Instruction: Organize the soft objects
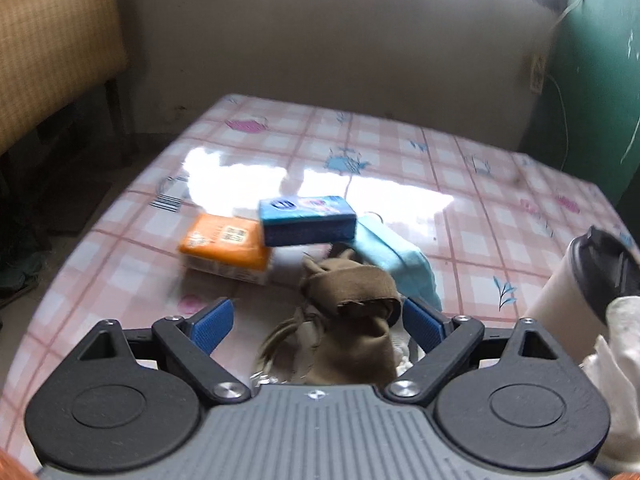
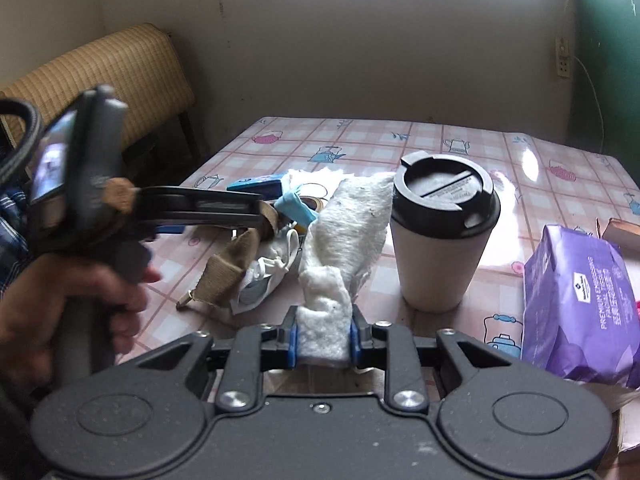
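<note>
right tongs (image 2: 323,338) clamped white fluffy cloth (image 2: 344,232) | left tongs (image 1: 318,320) gaped around brown cloth (image 1: 352,300) | lidded coffee cup (image 2: 440,240) stood at 2 o'clock on worktop (image 2: 520,152)

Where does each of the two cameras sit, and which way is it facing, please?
Left wrist: sits on the left gripper, angled down over the table at a brown cloth, orange pack and blue box; only its open blue fingers show.
Right wrist: sits on the right gripper, shut on a white cloth, facing the table and window wall; the person's left hand shows.
Shared: the lidded cup, brown cloth, blue box and white cloth.
</note>
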Motion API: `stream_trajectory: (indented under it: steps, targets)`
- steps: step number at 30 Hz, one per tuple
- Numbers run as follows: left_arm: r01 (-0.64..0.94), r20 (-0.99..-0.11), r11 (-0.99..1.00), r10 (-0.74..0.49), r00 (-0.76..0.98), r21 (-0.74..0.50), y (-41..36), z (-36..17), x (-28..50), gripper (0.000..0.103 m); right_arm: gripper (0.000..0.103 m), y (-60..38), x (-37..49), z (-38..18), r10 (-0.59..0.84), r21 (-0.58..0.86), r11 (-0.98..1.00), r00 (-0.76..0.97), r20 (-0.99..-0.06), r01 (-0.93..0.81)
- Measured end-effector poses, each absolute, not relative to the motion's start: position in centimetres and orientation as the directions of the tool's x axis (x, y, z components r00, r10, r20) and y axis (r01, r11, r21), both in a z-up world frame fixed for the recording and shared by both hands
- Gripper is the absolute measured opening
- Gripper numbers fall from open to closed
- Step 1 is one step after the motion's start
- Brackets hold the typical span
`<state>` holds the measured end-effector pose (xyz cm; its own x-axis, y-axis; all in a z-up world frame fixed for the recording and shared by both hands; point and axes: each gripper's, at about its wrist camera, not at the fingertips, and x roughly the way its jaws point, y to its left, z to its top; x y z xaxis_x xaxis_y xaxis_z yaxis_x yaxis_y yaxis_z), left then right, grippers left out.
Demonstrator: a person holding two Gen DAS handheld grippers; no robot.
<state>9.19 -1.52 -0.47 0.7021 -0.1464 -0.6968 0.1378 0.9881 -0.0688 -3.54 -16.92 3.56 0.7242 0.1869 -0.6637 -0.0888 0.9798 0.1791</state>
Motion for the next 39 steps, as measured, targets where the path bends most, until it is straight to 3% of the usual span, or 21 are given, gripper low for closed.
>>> stream_trajectory:
  steps: [3,4,8,25,39]
  targets:
    - [0.145,-0.706,0.987,-0.149,0.692,-0.067,-1.9,-1.4,9.8,0.074,0.03,-17.1,-3.3,3.4,0.192,0.185,0.979,0.722,-0.664,-0.089]
    - [0.152,-0.714,0.984,-0.17,0.68,-0.089,-1.8,-1.7,10.0,0.055,0.03,-17.3,-3.4,3.4,0.193,0.189,0.978,0.723,-0.664,-0.088]
    - [0.153,-0.699,0.981,-0.191,0.689,-0.118,-1.2,-0.6,9.1,0.023,0.03,-17.3,-3.2,3.5,0.195,0.191,0.978,0.723,-0.663,-0.089]
    - [0.168,-0.596,0.967,-0.251,0.763,-0.193,3.4,6.5,0.7,0.021,0.03,-16.3,-3.3,5.3,0.267,0.239,0.96,0.732,-0.627,-0.146]
    - [0.142,-0.597,0.977,-0.208,0.775,-0.156,1.9,6.5,-0.6,0.021,0.031,-15.9,-2.4,7.4,0.26,0.229,0.962,0.739,-0.621,-0.146]
